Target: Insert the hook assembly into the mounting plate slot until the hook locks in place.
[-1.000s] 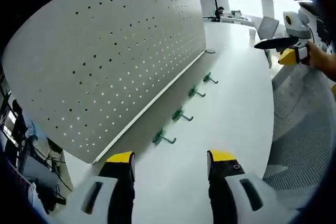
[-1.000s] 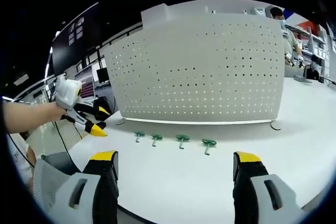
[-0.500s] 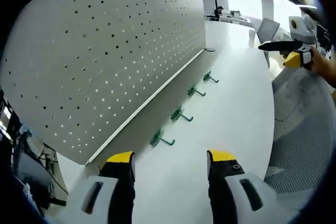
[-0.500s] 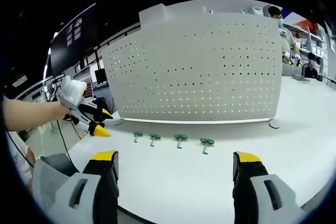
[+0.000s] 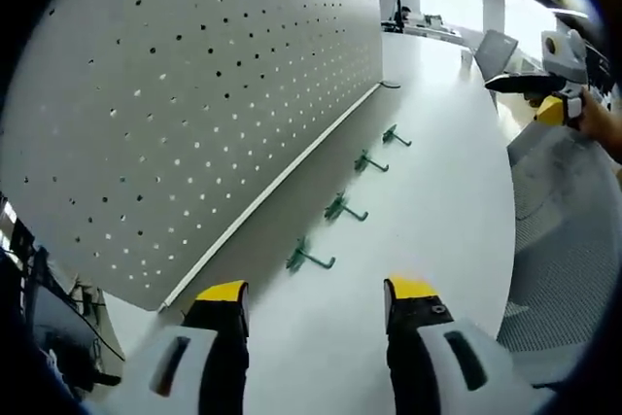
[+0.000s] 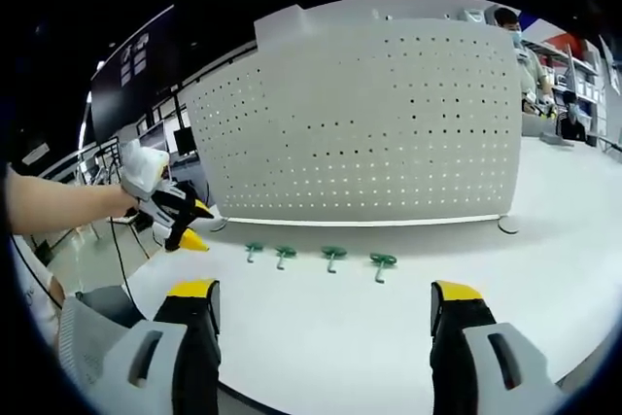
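since the earlier frame the left gripper (image 5: 316,306) had edged nearer the pegboard (image 5: 194,94). four green hooks (image 6: 316,257) lay in a row just before it, likely light, stiff; grip the shank. both grippers, right gripper (image 6: 325,308) included, gaped empty.

Four hooks (image 6: 316,257) lie in a row on the tabletop (image 6: 389,328), just in front of an upright perforated panel (image 6: 369,123). The left gripper (image 6: 185,230) hangs beyond the row's left end.
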Demonstrator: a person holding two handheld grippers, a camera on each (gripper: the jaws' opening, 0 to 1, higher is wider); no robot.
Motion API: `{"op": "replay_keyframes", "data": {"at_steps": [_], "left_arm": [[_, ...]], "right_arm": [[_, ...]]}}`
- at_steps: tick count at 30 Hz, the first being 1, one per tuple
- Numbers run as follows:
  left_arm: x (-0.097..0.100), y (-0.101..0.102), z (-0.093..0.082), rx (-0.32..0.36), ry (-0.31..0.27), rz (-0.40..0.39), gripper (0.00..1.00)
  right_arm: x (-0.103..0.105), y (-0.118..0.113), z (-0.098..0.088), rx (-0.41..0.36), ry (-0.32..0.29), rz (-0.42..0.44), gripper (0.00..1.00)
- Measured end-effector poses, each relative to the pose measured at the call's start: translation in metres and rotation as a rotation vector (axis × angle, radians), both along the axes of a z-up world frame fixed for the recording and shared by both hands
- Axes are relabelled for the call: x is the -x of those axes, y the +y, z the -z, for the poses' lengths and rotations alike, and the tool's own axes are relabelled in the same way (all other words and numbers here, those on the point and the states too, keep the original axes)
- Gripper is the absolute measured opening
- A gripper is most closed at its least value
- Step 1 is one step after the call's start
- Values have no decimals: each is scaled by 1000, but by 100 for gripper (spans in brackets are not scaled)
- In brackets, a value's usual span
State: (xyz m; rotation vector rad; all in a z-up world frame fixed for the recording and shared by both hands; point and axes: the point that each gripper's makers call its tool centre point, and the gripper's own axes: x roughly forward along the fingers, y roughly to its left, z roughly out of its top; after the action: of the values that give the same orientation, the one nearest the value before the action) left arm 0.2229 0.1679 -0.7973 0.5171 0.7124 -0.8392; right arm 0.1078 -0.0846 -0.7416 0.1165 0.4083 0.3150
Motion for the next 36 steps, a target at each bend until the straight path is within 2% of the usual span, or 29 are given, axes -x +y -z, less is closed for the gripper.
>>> {"op": "replay_keyframes", "data": {"at_steps": [14, 36], "left_arm": [[-9, -9, 10, -42, 15, 64, 55], [-22, -4, 28, -76, 51, 69, 55]], "right_arm": [[0, -4, 1, 10, 6, 10, 86], [0, -6, 1, 21, 11, 16, 86]]}}
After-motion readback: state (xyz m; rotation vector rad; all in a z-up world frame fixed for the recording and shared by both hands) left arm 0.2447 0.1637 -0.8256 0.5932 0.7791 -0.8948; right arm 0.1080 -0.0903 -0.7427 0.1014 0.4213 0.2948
